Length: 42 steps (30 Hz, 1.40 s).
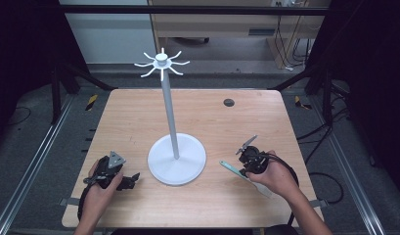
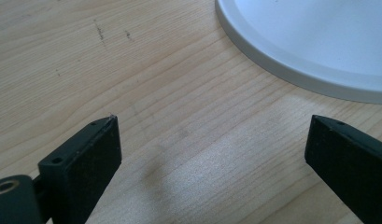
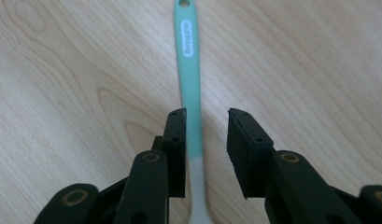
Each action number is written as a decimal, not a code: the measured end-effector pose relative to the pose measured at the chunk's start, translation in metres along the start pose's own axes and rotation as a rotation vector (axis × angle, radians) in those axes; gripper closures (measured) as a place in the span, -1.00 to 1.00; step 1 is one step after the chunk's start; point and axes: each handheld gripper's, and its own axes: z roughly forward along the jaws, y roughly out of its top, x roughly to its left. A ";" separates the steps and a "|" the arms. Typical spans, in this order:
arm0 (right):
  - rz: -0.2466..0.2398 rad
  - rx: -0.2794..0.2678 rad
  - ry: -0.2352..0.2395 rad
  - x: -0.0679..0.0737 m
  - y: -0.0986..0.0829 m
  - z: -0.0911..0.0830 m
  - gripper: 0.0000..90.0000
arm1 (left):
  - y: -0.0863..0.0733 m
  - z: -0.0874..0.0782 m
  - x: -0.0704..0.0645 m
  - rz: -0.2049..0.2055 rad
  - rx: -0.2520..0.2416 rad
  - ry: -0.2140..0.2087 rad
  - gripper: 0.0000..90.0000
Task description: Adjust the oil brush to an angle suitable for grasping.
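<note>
A teal utensil (image 3: 190, 70) with a pale translucent head lies flat on the wooden table (image 1: 139, 112), its handle end with a hole pointing away in the right gripper view. My right gripper (image 3: 206, 116) is open and straddles the handle low over the table; the left jaw is against the handle and the right jaw stands clear of it. From the high view, the utensil (image 1: 232, 169) lies at the front right under my right gripper (image 1: 249, 159). My left gripper (image 1: 131, 178) rests open at the front left, beside the white stand's base (image 2: 319, 42), with nothing between its jaws (image 2: 212, 135).
The white stand (image 1: 170, 117) rises from a round base (image 1: 177, 159) at the table's middle, topped by a ring of hooks (image 1: 162, 61). A dark grommet hole (image 1: 229, 102) sits at the back right. Black frame bars flank the table.
</note>
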 end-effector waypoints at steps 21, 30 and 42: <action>-0.026 0.097 0.033 -0.003 -0.005 0.013 0.52 | 0.000 0.000 0.000 0.000 -0.001 -0.001 -0.92; -0.030 0.110 0.029 -0.002 -0.005 0.017 0.59 | 0.000 0.000 0.000 -0.002 -0.003 -0.001 -0.92; -0.030 0.127 0.032 0.000 -0.002 0.020 0.68 | 0.000 0.000 -0.001 0.000 -0.003 -0.002 -0.92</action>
